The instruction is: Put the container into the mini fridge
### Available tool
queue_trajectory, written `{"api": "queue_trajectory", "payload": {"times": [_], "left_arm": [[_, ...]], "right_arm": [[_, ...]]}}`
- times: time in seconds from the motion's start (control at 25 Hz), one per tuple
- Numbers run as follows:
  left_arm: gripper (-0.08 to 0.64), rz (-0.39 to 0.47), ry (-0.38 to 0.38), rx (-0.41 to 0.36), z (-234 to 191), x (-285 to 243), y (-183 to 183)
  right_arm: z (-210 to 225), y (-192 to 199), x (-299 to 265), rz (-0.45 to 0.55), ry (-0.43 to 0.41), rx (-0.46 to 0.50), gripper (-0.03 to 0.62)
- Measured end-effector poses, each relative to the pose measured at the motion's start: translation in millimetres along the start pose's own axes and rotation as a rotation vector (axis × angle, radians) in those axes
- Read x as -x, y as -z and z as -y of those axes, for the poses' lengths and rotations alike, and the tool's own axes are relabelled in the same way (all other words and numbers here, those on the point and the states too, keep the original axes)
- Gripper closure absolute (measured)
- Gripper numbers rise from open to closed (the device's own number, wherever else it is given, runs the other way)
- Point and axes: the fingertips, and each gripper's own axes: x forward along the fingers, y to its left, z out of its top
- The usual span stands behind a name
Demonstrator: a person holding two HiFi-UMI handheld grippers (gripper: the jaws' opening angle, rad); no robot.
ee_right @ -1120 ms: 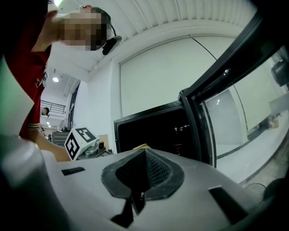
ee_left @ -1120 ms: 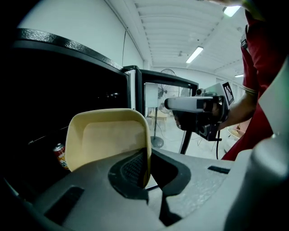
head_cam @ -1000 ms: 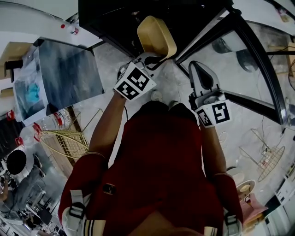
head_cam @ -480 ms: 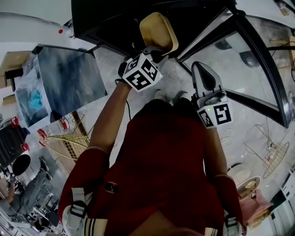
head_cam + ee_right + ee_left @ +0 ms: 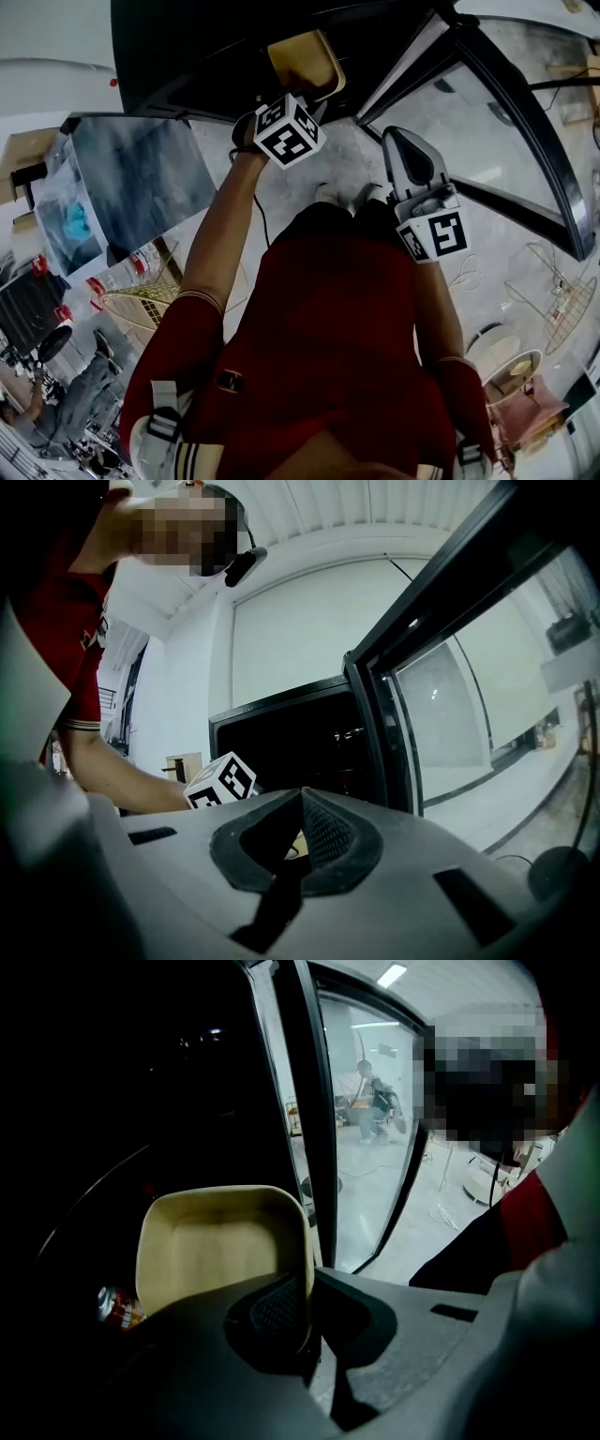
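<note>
Clearly the left claw [image 5: 302, 1321] is clamped tight on the near right rim of the tan container [image 5: 220, 1241], which hangs open side toward the camera in the mouth of the mini fridge [image 5: 169, 66]. The container's right edge runs just beside the fridge's black front post [image 5: 314, 1147]. To its left and above it the dark interior is open, with only a small can-like thing [image 5: 112, 1305] low on the left. The glass door [image 5: 487, 122] stands swung wide to the right, well apart from the container.

The right claw [image 5: 298, 836] is closed on nothing and hangs near the person's right knee, between the body and the door.

Compared with a second ago, the left arm has reached farther and the container has gone from the fridge's front edge to partly inside the dark opening. The right claw has hardly shifted.

Below lies a pale marbled floor [image 5: 347, 159]. A wire basket [image 5: 141, 300] and red-capped bottles [image 5: 112, 281] sit at the left, and a seated person [image 5: 75, 403] is at the lower left.
</note>
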Motion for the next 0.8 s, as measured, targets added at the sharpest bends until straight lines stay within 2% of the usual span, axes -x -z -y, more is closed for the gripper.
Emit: {"api": "queue_trajectory", "payload": {"times": [0.32, 0.64, 0.8], "left_arm": [[0.552, -0.149, -0.008, -0.043, -19.7, -29.3, 14.0], [0.552, -0.242, 0.0, -0.06, -33.1, -50.6, 20.1], [0.552, -0.263, 0.026, -0.043, -34.1, -58.4, 22.0]], "right_arm": [[14.0, 7.3, 12.1, -0.007, 0.038, -0.018, 0.594], [24.2, 14.9, 21.9, -0.023, 0.07, -0.033, 0.594], [24.6, 14.6, 24.5, -0.032, 0.075, -0.032, 0.594]]}}
